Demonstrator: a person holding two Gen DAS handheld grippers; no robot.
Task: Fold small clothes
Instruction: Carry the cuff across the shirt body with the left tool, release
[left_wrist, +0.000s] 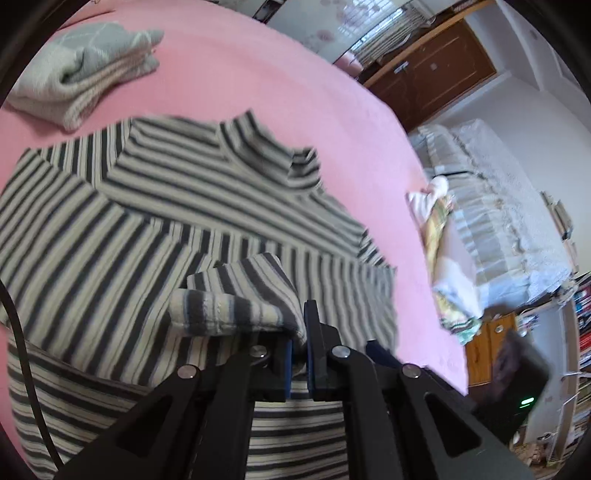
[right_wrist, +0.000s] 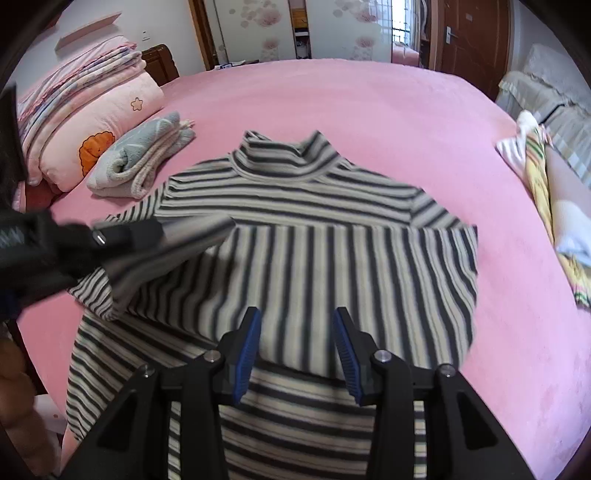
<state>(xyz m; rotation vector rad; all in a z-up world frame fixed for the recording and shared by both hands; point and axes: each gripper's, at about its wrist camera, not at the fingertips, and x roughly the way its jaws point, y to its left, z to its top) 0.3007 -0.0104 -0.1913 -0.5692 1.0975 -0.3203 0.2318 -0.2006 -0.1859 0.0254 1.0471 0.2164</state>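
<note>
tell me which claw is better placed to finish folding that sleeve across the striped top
Left. The left claw is shut on the sleeve cuff above the striped top; the right claw is open and empty.

The pink bedspread (right_wrist: 369, 110) lies bare beyond the striped turtleneck's (right_wrist: 314, 229) collar and along its right side. To the left, a folded grey towel (right_wrist: 144, 162) and stacked pillows (right_wrist: 92, 110) crowd the bed; clothes (right_wrist: 543, 177) pile along the right edge.

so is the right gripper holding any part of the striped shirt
No, the right gripper has its blue-padded fingers spread apart over the striped turtleneck shirt, with no fabric pinched between them.
</note>
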